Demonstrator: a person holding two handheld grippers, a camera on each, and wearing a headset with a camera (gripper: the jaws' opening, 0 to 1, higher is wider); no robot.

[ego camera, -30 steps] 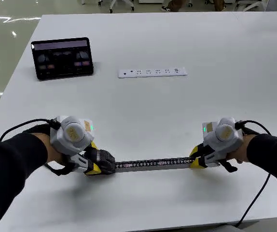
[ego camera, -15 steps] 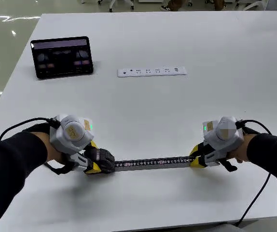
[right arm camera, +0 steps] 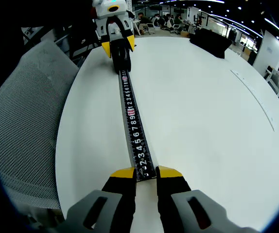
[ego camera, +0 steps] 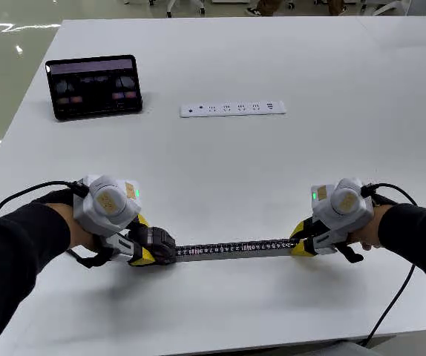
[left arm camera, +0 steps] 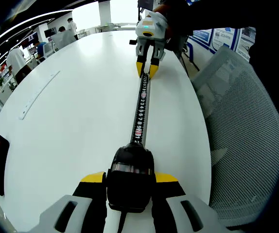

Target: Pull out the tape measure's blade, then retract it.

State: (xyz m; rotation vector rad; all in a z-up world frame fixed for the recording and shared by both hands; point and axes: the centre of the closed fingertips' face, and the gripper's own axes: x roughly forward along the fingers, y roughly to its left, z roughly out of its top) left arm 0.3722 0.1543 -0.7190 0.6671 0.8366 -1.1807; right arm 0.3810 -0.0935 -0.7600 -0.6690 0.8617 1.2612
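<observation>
Clenched left tongs (left arm camera: pixel 130 178) on tape measure (ego camera: pixel 153 247), right tongs (right arm camera: pixel 145 174) on its extended blade (ego camera: pixel 235 250) by tabletop's (ego camera: pixel 272 59) near edge; likely needed guided retraction next.

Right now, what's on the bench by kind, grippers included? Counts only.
hand-held gripper: 2 (left hand-held gripper, right hand-held gripper)
tape measure: 1, blade out, held between the two
tablet: 1
power strip: 1
Total: 5
</observation>
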